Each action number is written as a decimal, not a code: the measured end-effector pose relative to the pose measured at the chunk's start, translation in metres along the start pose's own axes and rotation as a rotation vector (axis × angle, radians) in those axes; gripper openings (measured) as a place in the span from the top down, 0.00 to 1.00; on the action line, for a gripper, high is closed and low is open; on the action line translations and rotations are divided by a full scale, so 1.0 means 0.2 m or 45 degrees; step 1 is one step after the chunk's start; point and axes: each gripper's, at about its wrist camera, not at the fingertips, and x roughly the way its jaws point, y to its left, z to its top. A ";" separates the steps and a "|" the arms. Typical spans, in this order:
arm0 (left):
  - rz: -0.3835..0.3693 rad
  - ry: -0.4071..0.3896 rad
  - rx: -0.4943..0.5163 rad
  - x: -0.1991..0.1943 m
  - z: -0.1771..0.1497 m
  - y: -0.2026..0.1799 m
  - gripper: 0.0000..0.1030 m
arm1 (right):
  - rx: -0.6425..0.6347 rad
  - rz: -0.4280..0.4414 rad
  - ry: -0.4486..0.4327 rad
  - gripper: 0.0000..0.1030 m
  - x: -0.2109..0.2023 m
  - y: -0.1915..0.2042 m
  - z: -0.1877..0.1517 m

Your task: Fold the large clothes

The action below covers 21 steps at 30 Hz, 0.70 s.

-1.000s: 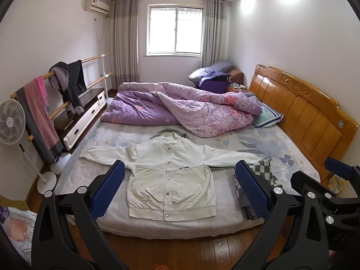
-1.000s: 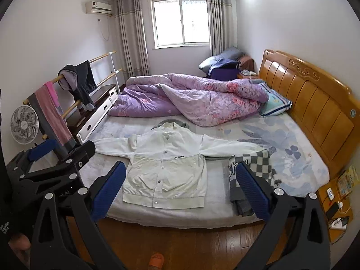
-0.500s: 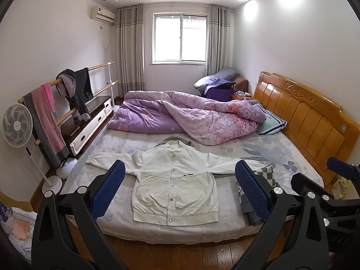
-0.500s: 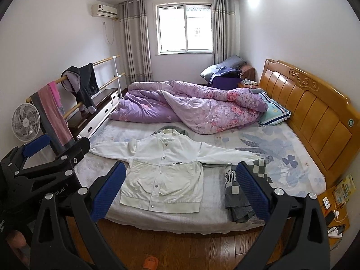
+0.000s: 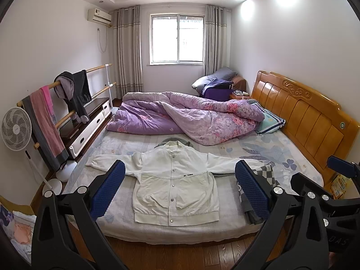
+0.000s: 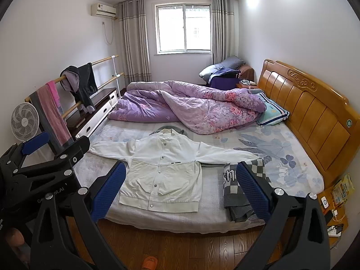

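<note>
We see the bed [image 5: 281,157] filling the room, its near half kept bare, which we judge is to give a flat surface for folding. The purple quilt [image 5: 191,117] is bunched toward the far side at twelve o'clock, out of the working area.

The white jacket [image 5: 175,180] lies face up in the middle of the bare half, snapped shut, sleeves stretched out toward nine and three o'clock and hem toward us at six. That spread suits a first fold, and we judge no fold is made yet. Something grey peeks out behind its collar; we cannot tell what it is.

At about four o'clock from the jacket sits a checkered garment [image 6: 238,186], seemingly folded, touching the end of the right sleeve. Part of it is hidden behind a blue pad in both views.

The left hand-held gripper [image 5: 178,191] hangs over the floor short of the bed, its fingers spread wide, with nothing between them. The right hand-held gripper [image 6: 178,189] is likewise wide and empty, well apart from the cloth.

The jacket's small chest label is too small for us to read surely. The bedside items at lower right are cut off by the lens edge.
</note>
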 end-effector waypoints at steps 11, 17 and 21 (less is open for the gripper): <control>-0.014 0.004 0.005 0.01 0.00 0.03 0.05 | 0.010 -0.007 0.009 0.08 -0.01 0.03 0.01; -0.016 0.001 0.005 0.03 0.02 0.06 0.05 | 0.004 -0.011 0.004 0.08 -0.01 0.05 0.01; -0.013 -0.001 0.008 0.03 0.02 0.06 0.05 | 0.002 -0.012 0.005 0.08 -0.01 0.05 0.01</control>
